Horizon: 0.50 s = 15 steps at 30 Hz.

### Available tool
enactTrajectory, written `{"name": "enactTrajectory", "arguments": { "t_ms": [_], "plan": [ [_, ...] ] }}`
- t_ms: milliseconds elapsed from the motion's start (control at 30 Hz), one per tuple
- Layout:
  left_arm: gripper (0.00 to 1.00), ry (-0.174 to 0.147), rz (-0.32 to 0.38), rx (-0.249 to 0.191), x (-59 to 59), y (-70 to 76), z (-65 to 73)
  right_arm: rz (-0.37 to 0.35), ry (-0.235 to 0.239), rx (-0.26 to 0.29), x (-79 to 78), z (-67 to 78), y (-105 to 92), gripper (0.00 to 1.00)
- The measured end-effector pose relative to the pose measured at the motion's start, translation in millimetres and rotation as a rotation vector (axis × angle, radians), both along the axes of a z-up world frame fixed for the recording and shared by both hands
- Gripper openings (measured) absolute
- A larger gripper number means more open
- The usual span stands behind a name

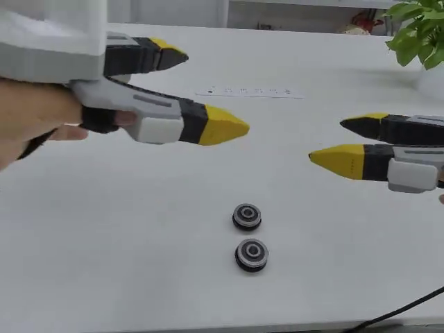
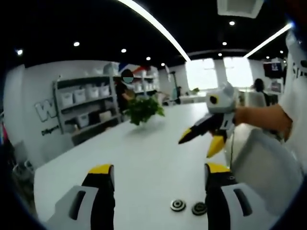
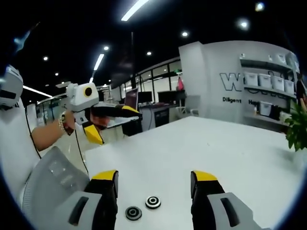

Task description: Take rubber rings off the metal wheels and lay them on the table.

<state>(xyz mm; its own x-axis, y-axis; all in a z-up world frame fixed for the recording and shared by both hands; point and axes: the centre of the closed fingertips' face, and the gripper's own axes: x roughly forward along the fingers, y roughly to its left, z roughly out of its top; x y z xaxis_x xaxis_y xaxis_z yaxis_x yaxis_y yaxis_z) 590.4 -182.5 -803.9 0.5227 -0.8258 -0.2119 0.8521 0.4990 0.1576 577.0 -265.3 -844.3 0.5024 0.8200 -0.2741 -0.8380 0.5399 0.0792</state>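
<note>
Left gripper (image 1: 211, 91) and right gripper (image 1: 327, 140) hang spread wide, empty, above the far wheel (image 1: 247, 216) and near wheel (image 1: 252, 254) on the surface (image 1: 125, 257); a glancing pinch could send either skidding away.

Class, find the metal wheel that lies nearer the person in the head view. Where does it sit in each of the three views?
Head view: nearer wheel, low centre, just below the other wheel.
Left gripper view: bottom edge, the right one of the two wheels.
Right gripper view: bottom edge, the left one of the two.
Shared landmark: the potted plant.
</note>
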Motion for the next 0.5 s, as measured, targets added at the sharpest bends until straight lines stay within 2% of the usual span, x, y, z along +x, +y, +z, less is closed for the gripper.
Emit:
{"name": "enactTrajectory", "arguments": {
  "t_ms": [67, 167, 300, 333, 367, 400, 433, 467, 500],
  "plan": [
    [0.73, -0.015, -0.015, 0.002, 2.0, -8.6, -10.5, 0.021, -0.014, 0.012, 3.4, -0.7, 9.0, 0.58],
    [0.66, -0.019, -0.019, 0.012, 5.9, -15.6, -28.9, 0.04, -0.013, 0.025, 5.6, -6.1, 16.9, 0.55],
    [0.62, 0.016, -0.047, -0.02, 3.0, -22.5, -51.7, 0.044, -0.034, 0.024, 5.6, -23.3, 23.0, 0.44],
    [0.6, 0.034, -0.046, -0.032, 2.8, -22.9, -58.9, 0.047, -0.03, 0.02, 4.9, -28.0, 23.6, 0.42],
    [0.58, 0.042, -0.044, -0.038, 2.4, -22.8, -61.4, 0.052, -0.016, 0.013, 3.7, -34.0, 23.7, 0.41],
    [0.56, 0.064, -0.047, -0.038, 0.1, -22.2, -70.0, 0.072, 0.024, -0.032, -1.9, -46.6, 23.8, 0.41],
    [0.55, 0.073, -0.058, -0.019, -2.4, -22.0, -76.2, 0.095, 0.036, -0.067, -5.6, -53.8, 24.7, 0.41],
    [0.55, 0.067, -0.085, 0.052, -6.2, -20.3, -86.8, 0.105, 0.035, -0.074, -7.4, -59.9, 28.4, 0.42],
    [0.54, 0.06, -0.078, 0.051, -6.5, -20.4, -89.0, 0.125, 0.051, -0.105, -11.0, -68.3, 29.3, 0.41]
  ]
}}
